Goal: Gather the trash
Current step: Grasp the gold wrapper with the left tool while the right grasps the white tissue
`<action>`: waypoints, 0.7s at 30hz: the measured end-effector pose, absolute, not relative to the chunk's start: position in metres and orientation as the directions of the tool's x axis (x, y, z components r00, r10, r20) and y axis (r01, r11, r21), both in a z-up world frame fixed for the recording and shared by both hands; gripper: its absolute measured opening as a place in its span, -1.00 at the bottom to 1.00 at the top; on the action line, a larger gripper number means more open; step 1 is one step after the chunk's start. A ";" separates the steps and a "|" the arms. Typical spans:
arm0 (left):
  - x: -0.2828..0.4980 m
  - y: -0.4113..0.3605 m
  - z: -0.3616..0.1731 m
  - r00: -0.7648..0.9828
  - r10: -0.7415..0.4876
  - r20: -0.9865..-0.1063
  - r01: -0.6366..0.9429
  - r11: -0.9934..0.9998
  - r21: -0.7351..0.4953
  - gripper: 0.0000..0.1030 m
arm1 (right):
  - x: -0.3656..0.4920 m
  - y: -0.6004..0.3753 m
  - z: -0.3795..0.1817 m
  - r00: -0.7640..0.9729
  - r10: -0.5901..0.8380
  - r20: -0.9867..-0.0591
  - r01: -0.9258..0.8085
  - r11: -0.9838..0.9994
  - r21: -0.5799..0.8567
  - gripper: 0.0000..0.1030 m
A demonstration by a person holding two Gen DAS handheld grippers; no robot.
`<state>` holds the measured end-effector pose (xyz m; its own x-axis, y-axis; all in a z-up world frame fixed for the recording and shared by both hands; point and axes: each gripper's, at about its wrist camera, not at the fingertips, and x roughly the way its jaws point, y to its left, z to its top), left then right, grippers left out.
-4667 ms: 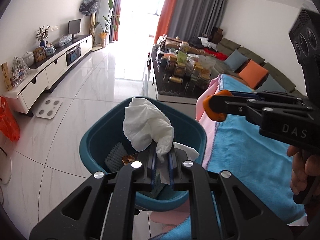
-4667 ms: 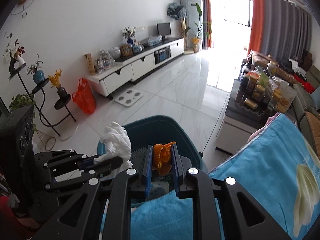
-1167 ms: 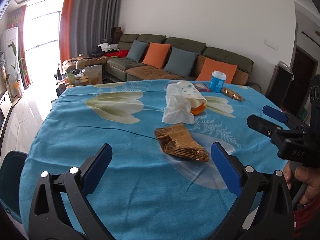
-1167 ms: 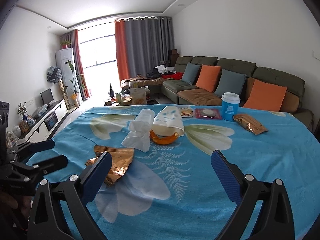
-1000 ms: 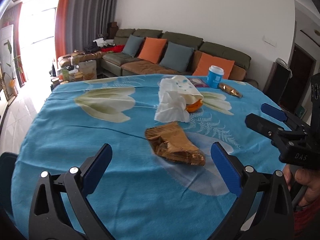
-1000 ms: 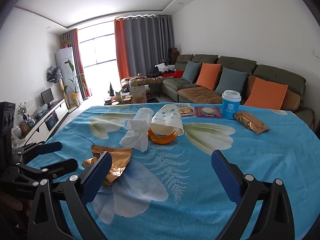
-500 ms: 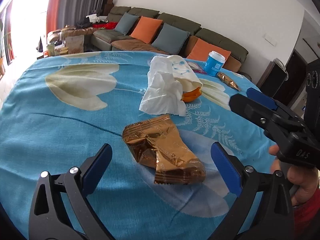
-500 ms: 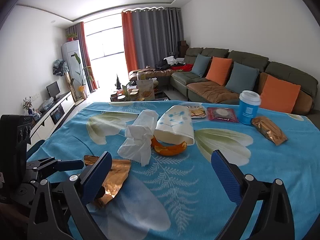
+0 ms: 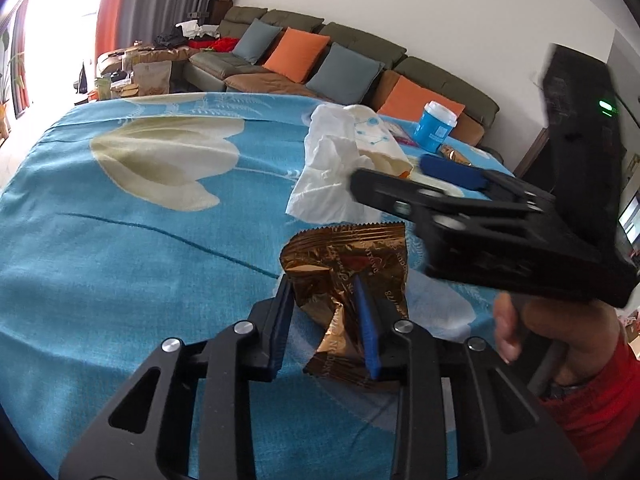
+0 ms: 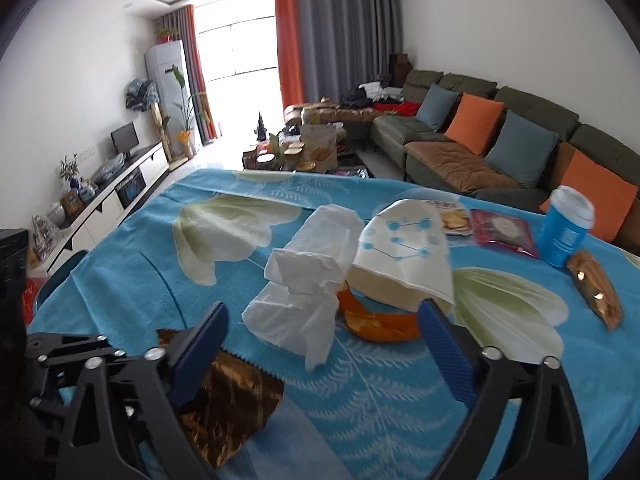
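A living room, with a table under a blue cloth. A second ago the left tool was wide open; now it is closing on the gold wrapper, probably gripping it. The right tool, wide but closing, nears the tissue.

Right tongs blur across the left view, hiding the orange peel and part of the tissue. At nine o'clock in the right view, the left tongs cover half the wrapper. Cup smeared, label unreadable.
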<state>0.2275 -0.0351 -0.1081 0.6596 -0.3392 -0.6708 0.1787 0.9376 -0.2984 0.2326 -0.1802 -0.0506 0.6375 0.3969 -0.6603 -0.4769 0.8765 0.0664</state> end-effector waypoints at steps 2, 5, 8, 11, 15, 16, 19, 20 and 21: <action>0.224 -0.032 -0.107 0.673 -0.336 -0.659 0.171 0.937 -0.303 -0.50 | 0.237 -0.176 -0.053 0.629 0.395 -0.669 -0.480 0.875 0.066 0.58; 0.220 -0.027 -0.105 0.688 -0.328 -0.647 0.158 0.938 -0.307 -0.54 | 0.242 -0.170 -0.055 0.619 0.396 -0.678 -0.490 0.870 0.061 0.45; 0.216 -0.020 -0.104 0.699 -0.319 -0.640 0.141 0.939 -0.315 -0.56 | 0.247 -0.165 -0.058 0.607 0.390 -0.693 -0.492 0.868 0.057 0.19; 0.211 -0.010 -0.103 0.707 -0.306 -0.638 0.117 0.940 -0.321 -0.57 | 0.250 -0.161 -0.060 0.598 0.391 -0.700 -0.498 0.865 0.057 -0.02; 0.204 0.002 -0.102 0.719 -0.289 -0.632 0.087 0.940 -0.331 -0.57 | 0.251 -0.156 -0.061 0.590 0.387 -0.709 -0.508 0.860 0.047 -0.48; 0.202 0.006 -0.101 0.721 -0.285 -0.632 0.079 0.939 -0.333 -0.57 | 0.251 -0.155 -0.062 0.586 0.385 -0.713 -0.510 0.859 0.044 -0.58; 0.197 0.015 -0.101 0.728 -0.275 -0.628 0.061 0.939 -0.339 -0.57 | 0.253 -0.152 -0.064 0.574 0.382 -0.725 -0.511 0.858 0.048 -0.90; 0.195 0.018 -0.100 0.732 -0.270 -0.626 0.057 0.939 -0.339 -0.57 | 0.253 -0.151 -0.064 0.573 0.380 -0.726 -0.511 0.858 0.046 -0.96; 0.193 0.019 -0.100 0.734 -0.266 -0.625 0.053 0.940 -0.338 -0.57 | 0.252 -0.152 -0.064 0.573 0.379 -0.726 -0.509 0.859 0.047 -0.96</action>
